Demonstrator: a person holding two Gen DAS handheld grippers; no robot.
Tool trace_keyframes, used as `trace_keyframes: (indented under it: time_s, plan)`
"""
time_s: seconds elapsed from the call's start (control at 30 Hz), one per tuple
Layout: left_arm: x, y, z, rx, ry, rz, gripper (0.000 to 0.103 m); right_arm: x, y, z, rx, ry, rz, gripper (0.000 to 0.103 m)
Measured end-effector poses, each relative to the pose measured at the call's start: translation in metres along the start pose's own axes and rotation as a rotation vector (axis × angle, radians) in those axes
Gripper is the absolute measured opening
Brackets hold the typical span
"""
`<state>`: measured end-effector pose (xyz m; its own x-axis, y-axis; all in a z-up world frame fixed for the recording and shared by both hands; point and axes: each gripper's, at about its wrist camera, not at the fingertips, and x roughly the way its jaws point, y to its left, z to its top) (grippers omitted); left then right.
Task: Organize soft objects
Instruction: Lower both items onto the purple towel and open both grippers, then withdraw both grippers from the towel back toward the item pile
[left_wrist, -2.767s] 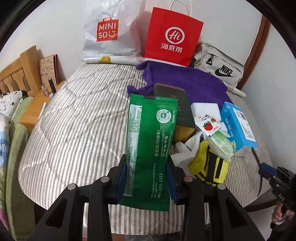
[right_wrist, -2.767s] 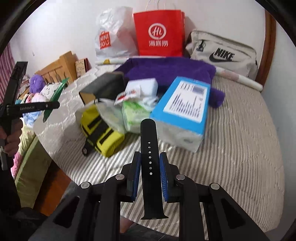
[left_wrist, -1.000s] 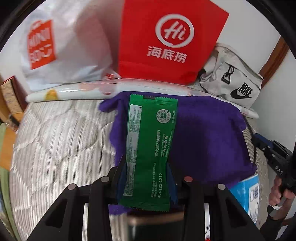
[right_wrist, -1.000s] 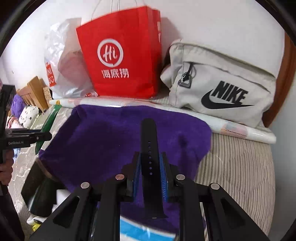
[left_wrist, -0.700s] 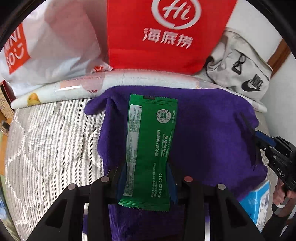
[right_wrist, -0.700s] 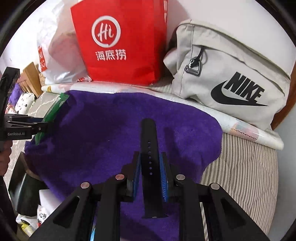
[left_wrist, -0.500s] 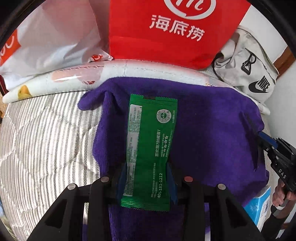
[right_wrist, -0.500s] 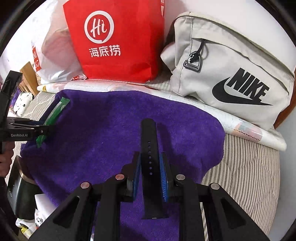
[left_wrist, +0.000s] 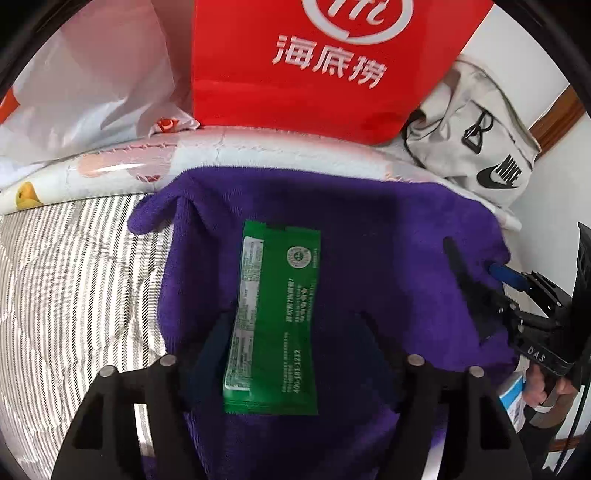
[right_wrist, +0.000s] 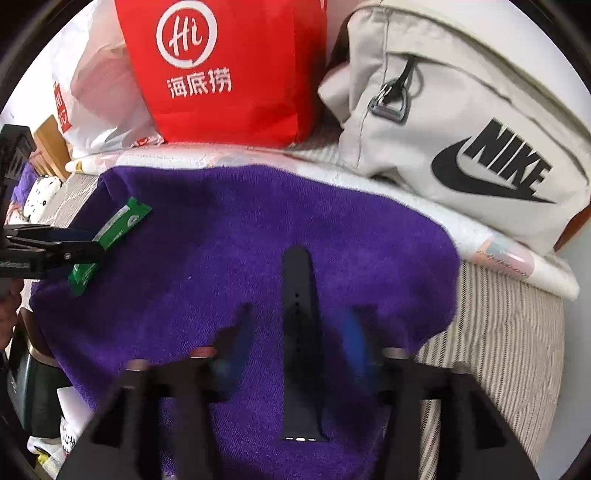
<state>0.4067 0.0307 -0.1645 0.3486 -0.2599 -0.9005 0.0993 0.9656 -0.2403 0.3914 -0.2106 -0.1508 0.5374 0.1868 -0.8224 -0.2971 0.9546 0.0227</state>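
Our left gripper (left_wrist: 291, 332) has just been opening: its jaws stand apart on either side of the one green packet (left_wrist: 275, 321), which lies flat on the purple towel (left_wrist: 388, 258) with the pads clear of it, so we have let it go. Our right gripper (right_wrist: 301, 332) has just been opening too, and its blue pads are smeared by blur; between them the single black watch strap (right_wrist: 301, 332) rests lengthwise on the same towel, free of both fingers. From the right wrist view we also see the left gripper at the left edge, with the green packet beneath it near the towel's left end, well apart from the strap. We count one towel, one packet, one strap and three bags behind them: a red paper bag (right_wrist: 221, 70), a white plastic bag (left_wrist: 92, 81) and a grey Nike bag (right_wrist: 461, 122), all cut off by the frame at the top. A rolled printed sheet (left_wrist: 110, 173) lies between the bags and the towel on the striped mattress (left_wrist: 66, 277). A blue box (left_wrist: 513, 398) shows only as a corner past the towel's right edge, beside the person's hand (left_wrist: 543, 384) on the right gripper's handle. In the right wrist view's lower left corner, dark and white things are tucked under the towel's edge, too cut off to name.
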Motion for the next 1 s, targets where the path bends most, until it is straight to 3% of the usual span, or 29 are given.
trace_keyframes:
  time_s: [0.17,0.3,0.43,0.6,0.8,1.0]
  plan:
    - [-0.017,-0.007,-0.006,0.02,-0.036,0.065,0.071,-0.017,-0.005,-0.001,0.037,-0.004,0.029,0.066]
    - [-0.045,-0.008,-0.018,0.042,-0.102,0.052,0.071,-0.038,-0.004,-0.006,0.062,-0.003,0.018,0.066]
    - [-0.081,-0.008,-0.039,0.056,-0.158,0.064,0.07,-0.077,-0.002,-0.021,0.082,-0.055,-0.014,0.076]
    - [-0.12,-0.014,-0.072,0.054,-0.168,0.097,0.07,-0.143,0.006,-0.052,0.063,-0.183,-0.038,0.08]
    - [-0.162,-0.025,-0.124,0.063,-0.196,0.113,0.07,-0.198,0.016,-0.101,0.102,-0.232,-0.008,0.082]
    - [-0.178,-0.037,-0.181,0.091,-0.208,0.12,0.07,-0.222,0.026,-0.153,0.13,-0.232,0.022,0.082]
